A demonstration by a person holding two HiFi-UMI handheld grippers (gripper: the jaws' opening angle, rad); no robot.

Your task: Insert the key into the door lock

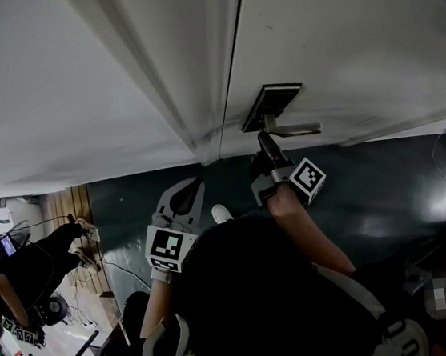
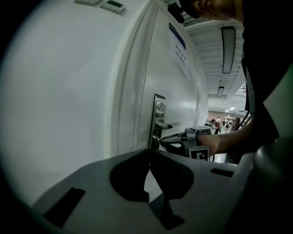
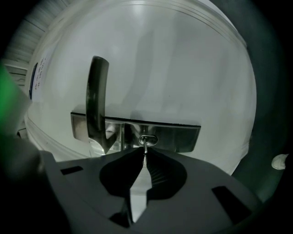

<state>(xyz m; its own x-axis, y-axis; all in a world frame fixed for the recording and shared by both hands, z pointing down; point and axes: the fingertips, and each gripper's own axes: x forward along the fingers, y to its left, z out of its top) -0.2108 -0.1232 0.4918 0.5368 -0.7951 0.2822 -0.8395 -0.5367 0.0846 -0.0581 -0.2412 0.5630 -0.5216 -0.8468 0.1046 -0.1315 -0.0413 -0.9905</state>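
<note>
The white door (image 1: 334,30) fills most of the head view, with its frame (image 1: 187,81) along the left edge and a dark floor (image 1: 386,193) below. On the door sits a metal lock plate (image 1: 270,104), and a lever handle (image 1: 294,130) juts from it.

The right gripper (image 1: 267,139) is up against this plate, just under the handle. In the right gripper view its jaws are pressed together at the tips on a slim key (image 3: 145,147), which sticks out forward from between them. The key's far end meets the oval lock cylinder (image 3: 148,139) in the middle of the plate, to the right of the handle's stem in that view. How deep the blade sits in the cylinder cannot be told.

The left gripper (image 1: 199,180) hangs lower and to the left, apart from the lock, pointing at the foot of the door frame. In the left gripper view its jaws meet at the tips with nothing between them, and beyond them the plate, the handle and the right gripper at the lock can be seen from the side.
</note>
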